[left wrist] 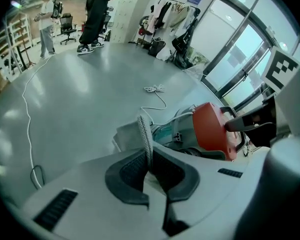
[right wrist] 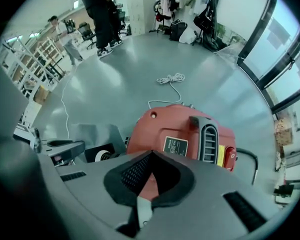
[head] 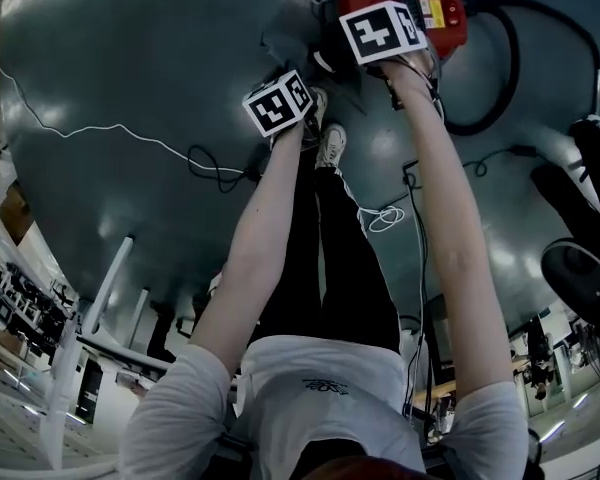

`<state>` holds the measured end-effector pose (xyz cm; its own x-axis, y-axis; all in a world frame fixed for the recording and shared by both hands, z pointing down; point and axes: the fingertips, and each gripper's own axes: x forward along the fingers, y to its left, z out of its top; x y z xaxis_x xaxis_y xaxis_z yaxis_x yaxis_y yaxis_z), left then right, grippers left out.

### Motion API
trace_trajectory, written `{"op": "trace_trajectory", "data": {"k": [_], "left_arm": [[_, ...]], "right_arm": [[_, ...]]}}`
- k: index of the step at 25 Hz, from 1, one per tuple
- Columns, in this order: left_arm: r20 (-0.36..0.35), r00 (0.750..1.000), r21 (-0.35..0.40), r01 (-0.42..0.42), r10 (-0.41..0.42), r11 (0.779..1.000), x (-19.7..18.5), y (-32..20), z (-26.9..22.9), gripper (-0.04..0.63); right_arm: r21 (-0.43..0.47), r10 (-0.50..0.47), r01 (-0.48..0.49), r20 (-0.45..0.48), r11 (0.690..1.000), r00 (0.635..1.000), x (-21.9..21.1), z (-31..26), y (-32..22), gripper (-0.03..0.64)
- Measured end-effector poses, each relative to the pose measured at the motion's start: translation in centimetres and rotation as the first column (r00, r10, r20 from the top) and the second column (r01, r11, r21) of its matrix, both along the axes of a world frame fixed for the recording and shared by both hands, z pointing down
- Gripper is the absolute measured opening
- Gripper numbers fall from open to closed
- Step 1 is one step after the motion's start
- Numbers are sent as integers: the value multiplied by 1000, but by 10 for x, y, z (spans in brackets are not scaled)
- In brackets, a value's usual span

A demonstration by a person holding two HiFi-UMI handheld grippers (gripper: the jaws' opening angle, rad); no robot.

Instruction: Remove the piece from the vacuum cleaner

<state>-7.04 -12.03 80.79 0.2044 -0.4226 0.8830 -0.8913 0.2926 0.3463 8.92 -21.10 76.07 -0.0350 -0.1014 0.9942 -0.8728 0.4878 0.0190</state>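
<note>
The red vacuum cleaner [head: 425,3] stands on the grey floor, with its top and black vent [right wrist: 190,136] filling the right gripper view. My right gripper [right wrist: 151,156] points straight down at the red body with its jaws shut and nothing visibly held between them. My left gripper [left wrist: 149,151] is shut on a thin grey mesh-edged piece [left wrist: 145,131] that stands upright between its pads, just left of the vacuum cleaner [left wrist: 215,129]. A flat grey part of the piece [left wrist: 125,134] shows behind the jaws. In the head view only the marker cubes of the left gripper [head: 278,103] and right gripper [head: 382,31] show.
A black hose [head: 555,48] curves off the vacuum to the right. A white cable [left wrist: 157,91] lies coiled on the floor beyond. My own feet [head: 330,143] stand beside the left gripper. People [left wrist: 95,14] stand far back near shelves; a coat rack [left wrist: 175,19] and glass wall flank the right.
</note>
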Motion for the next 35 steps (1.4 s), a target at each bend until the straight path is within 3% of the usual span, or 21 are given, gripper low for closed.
{"op": "trace_trajectory", "data": {"k": [3, 9, 12, 16, 19, 24, 26, 30, 35], "left_arm": [[-13, 1000, -1, 8, -8, 1000, -5, -2, 2, 20], [48, 980, -6, -193, 193, 981, -9, -31, 15, 20], [49, 981, 0, -187, 187, 982, -6, -23, 20, 20], [18, 993, 34, -118, 117, 992, -4, -5, 24, 20], [8, 997, 36, -83, 83, 996, -4, 2, 20, 20], [21, 992, 71, -122, 121, 990, -8, -1, 13, 20], [29, 992, 82, -126, 124, 989, -10, 1, 11, 20], [73, 977, 112, -209, 202, 971, -12, 2, 7, 20], [52, 983, 105, -179, 174, 978, -14, 13, 9, 20]], "right_arm": [[3, -23, 23, -21, 1000, 1000, -5, 1, 0, 9], [10, 66, -66, -30, 998, 997, 11, -4, -3, 9], [8, 46, -46, -78, 999, 996, 11, -6, 1, 9], [32, -5, 7, -45, 999, 999, -5, 2, -1, 9], [38, -14, 17, -71, 999, 997, 2, 5, -3, 6], [48, -12, 14, -41, 999, 999, 1, 2, -4, 6], [13, -11, 12, -54, 1000, 998, 1, 2, -4, 6], [-53, -5, 1, -72, 999, 997, 9, 0, -7, 6], [-44, -8, 4, -87, 999, 996, 4, 3, -4, 6]]}}
